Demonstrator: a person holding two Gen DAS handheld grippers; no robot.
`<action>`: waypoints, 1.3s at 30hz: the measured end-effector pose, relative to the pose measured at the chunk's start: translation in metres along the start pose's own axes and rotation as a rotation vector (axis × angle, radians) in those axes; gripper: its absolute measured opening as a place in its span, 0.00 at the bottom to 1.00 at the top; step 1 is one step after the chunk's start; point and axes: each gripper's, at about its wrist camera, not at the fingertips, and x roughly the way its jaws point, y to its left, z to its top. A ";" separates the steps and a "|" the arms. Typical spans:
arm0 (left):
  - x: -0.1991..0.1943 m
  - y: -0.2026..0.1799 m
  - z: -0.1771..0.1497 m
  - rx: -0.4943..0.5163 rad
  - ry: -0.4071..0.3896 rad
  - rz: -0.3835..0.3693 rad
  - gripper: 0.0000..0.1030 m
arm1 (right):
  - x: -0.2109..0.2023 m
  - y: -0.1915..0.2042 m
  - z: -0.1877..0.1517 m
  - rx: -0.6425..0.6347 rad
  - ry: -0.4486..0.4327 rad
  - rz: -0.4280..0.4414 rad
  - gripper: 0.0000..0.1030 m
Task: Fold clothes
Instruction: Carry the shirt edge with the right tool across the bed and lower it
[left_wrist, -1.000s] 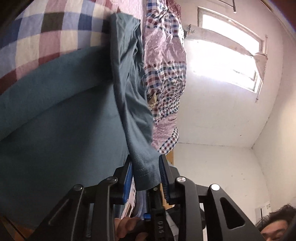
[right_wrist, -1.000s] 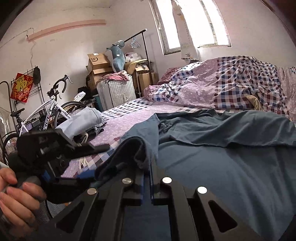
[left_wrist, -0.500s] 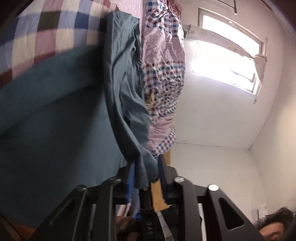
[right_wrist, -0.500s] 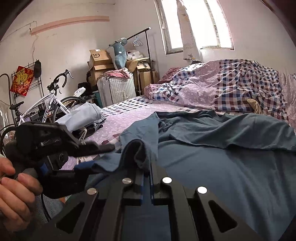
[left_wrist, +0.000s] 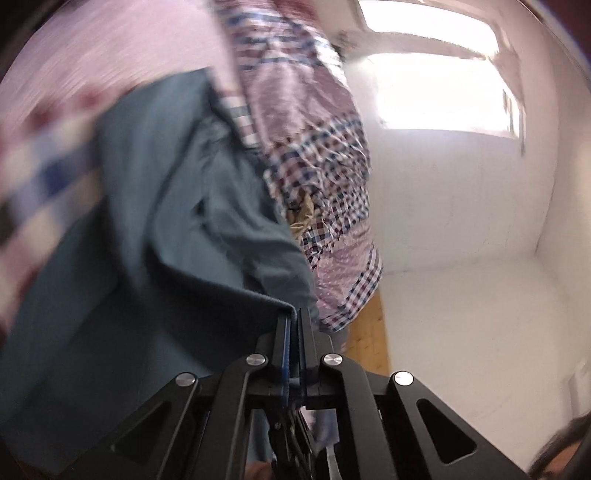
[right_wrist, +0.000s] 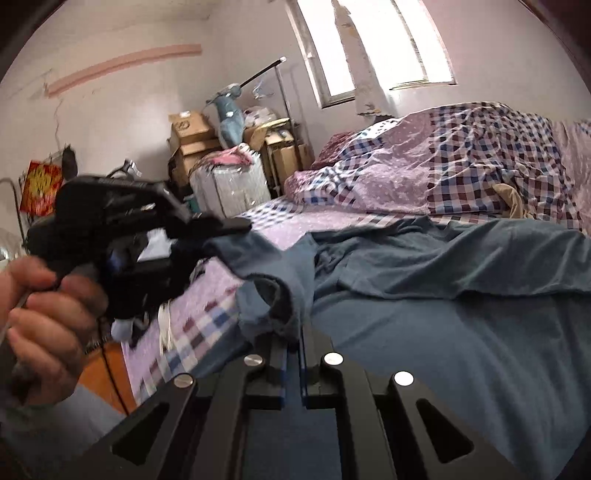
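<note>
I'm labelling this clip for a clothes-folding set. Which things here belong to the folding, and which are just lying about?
In the job:
- teal garment, spread on the bed
- left tool, shut on its edge
- right tool, shut on a bunched edge

Lying about:
- checked quilt, heaped behind
- cardboard boxes
- suitcase
- red wall ornament

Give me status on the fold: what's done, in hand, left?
Done: both grips are made. The left gripper and right gripper are each shut on an edge of the teal garment.
In hand: that edge is raised off the checked bedsheet.
Left: no fold shows yet; most of the garment lies spread and rumpled on the bed.
</note>
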 end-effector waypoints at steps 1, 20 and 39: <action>0.007 -0.014 0.008 0.048 0.014 0.020 0.01 | 0.000 -0.004 0.006 0.014 -0.006 0.003 0.03; 0.295 -0.229 0.040 0.626 0.280 0.270 0.01 | -0.045 -0.225 0.064 0.403 -0.104 -0.149 0.02; 0.470 -0.198 -0.025 0.614 0.391 0.445 0.14 | -0.078 -0.341 -0.004 0.788 -0.017 -0.273 0.07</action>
